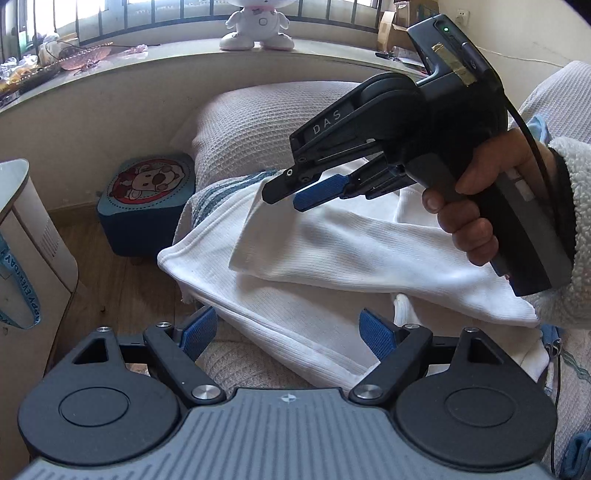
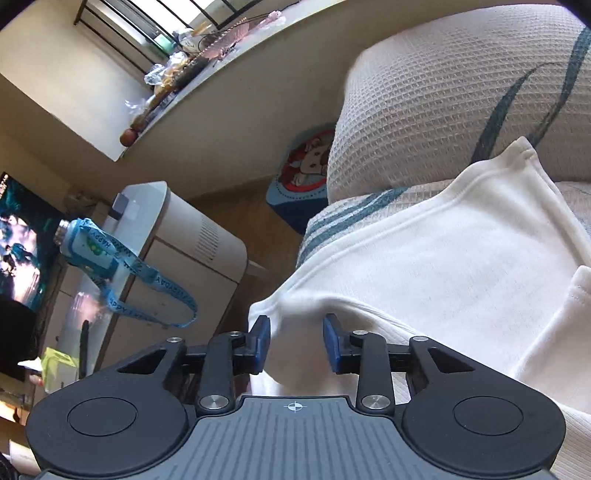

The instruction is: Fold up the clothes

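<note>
Right wrist view: white garment [image 2: 461, 266] blurred between jaws.

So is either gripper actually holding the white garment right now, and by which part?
Neither. The left gripper is wide open above the white garment; the right gripper is open, cloth between its fingers unpinched.

Daylight is coming through a barred window [image 1: 92, 18] onto a cluttered sill [image 1: 110, 62], while a blue cartoon stool [image 1: 147, 199] is standing on the wooden floor [image 1: 110, 288] beside a white cabinet [image 2: 192, 243].
</note>
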Tool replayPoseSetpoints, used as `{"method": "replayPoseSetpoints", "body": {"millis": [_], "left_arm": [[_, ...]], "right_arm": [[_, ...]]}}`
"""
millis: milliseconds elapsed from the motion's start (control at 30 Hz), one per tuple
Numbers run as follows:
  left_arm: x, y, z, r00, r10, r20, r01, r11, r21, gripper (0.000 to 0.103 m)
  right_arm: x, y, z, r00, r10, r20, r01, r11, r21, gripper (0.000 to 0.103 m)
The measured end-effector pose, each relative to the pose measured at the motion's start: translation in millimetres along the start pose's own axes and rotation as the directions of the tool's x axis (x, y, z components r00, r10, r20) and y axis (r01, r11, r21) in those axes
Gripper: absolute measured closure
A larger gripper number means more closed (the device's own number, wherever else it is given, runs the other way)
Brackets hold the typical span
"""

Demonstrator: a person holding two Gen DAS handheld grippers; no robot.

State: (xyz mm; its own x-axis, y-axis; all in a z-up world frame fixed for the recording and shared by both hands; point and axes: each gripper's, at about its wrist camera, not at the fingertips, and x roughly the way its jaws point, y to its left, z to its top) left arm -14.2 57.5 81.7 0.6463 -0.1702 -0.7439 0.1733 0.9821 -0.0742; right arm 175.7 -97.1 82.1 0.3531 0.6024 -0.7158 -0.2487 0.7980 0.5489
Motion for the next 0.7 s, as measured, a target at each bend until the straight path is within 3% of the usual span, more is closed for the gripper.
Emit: {"method": "replayPoseSetpoints", "body": {"millis": [167, 267, 333, 433, 600, 700], "left_arm": [[-1.0, -7.2, 0.4, 1.0, -0.006, -0.008, 0.006, 1.0, 0.009, 0.02], [-8.4, -17.6, -0.7, 1.0, -0.021, 0.001, 0.021, 0.999, 0.031, 0.019], [-14.8, -27.8, -3.7, 0.999, -0.044, 0.004, 0.044, 0.997, 0.058, 0.018], [-20.0, -49.4, -11.9, 0.997, -0.079, -0.011, 0.08, 0.99, 0.118, 0.016], [-28.1, -91.7, -24.6, 0.99, -0.137, -0.039, 0.142, 0.962, 0.234, 0.016], [-25.6, -111.1, -31.0, 0.986, -0.156, -0.057, 0.166, 0.941, 0.296, 0.016]], "right_arm": [[-46.2, 2.9, -5.0, 0.995, -0.03, 0.099, 0.039, 0.996, -0.086, 0.069], [-87.2, 0.9, -14.4, 0.986, -0.07, 0.149, 0.088, 0.989, -0.12, 0.055], [-116.3, -1.9, -31.1, 0.977, -0.133, 0.169, 0.159, 0.975, -0.153, 0.054], [-153.2, -10.0, -65.0, 0.958, -0.23, 0.174, 0.261, 0.947, -0.186, 0.054], [-192.4, -51.7, -122.0, 0.906, -0.394, 0.156, 0.418, 0.892, -0.173, 0.054], [-195.7, -74.9, -146.5, 0.899, -0.417, 0.135, 0.432, 0.894, -0.117, 0.055]]}}
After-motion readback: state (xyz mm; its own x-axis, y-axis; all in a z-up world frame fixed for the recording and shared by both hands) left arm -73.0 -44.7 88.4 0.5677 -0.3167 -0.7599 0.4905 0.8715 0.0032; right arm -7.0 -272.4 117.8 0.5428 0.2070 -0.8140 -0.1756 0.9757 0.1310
